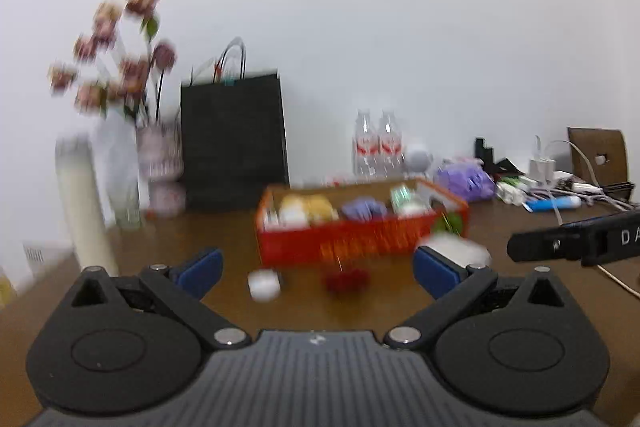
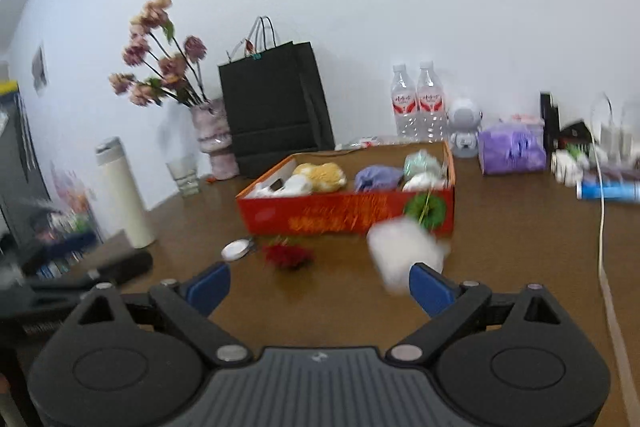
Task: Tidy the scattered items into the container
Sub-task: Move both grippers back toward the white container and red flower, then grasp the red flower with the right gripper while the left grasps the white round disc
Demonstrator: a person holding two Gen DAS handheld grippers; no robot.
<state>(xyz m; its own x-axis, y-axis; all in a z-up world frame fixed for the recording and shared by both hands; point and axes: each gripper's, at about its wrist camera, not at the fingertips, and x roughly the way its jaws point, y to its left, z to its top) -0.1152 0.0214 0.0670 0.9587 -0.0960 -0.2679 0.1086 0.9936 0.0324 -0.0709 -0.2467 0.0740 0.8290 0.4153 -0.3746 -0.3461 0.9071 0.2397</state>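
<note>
Red container (image 2: 348, 215), 12 o'clock on the worktop (image 2: 520, 227): already holds yellow, white, purple and green soft items. Judged mostly filled. Left outside, along its front wall: small round white item (image 2: 236, 249) at 10 o'clock; red tuft (image 2: 289, 255) at 11; white fluffy item (image 2: 404, 253) at 1, by a blue pad. Left tool (image 1: 316, 269): fingers spread wide, holding nothing. Right tool (image 2: 318, 287): fingers spread wide, holding nothing.

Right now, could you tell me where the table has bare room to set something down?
Bare wood lies between the white tumbler and the red box. It is crowded before the box: red flower, white wad, and at the cables.
</note>
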